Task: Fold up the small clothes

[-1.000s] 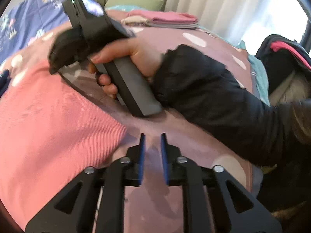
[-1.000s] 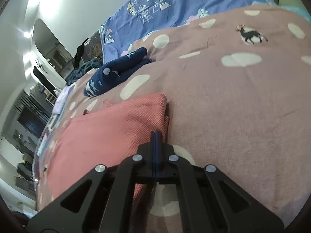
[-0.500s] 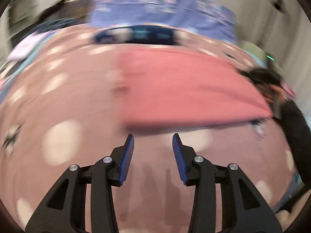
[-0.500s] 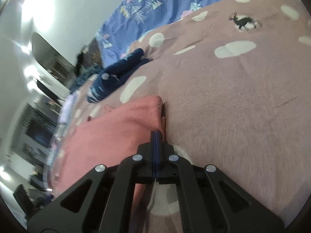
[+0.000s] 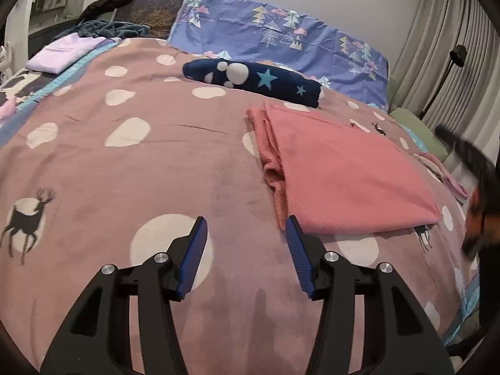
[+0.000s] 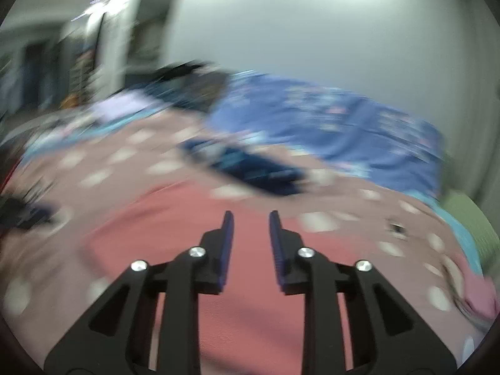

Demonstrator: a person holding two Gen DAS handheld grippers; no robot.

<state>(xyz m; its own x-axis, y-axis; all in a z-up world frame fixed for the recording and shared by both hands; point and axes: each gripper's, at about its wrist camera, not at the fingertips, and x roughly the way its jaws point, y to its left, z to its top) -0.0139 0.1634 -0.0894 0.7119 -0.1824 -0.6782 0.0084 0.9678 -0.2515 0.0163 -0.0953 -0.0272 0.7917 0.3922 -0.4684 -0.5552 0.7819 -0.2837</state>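
Note:
A pink garment [image 5: 340,172] lies folded flat on the mauve spotted blanket [image 5: 156,172]. My left gripper [image 5: 247,228] is open and empty, just above the blanket at the garment's near left corner. In the blurred right wrist view, my right gripper [image 6: 248,222] is open and empty above the pink garment [image 6: 256,281]. The right hand shows as a dark blur [image 5: 478,187] at the right edge of the left wrist view.
A folded navy star-print garment [image 5: 253,81] lies beyond the pink one. A blue tree-print sheet [image 5: 281,40] covers the bed's far end. A lilac garment [image 5: 65,53] lies far left. Folded pink clothes [image 5: 443,172] and a green pillow [image 5: 415,131] sit at the right.
My right gripper let go of the pink garment's edge, opened and lifted away. My left gripper swung round to face the bed and opened wider.

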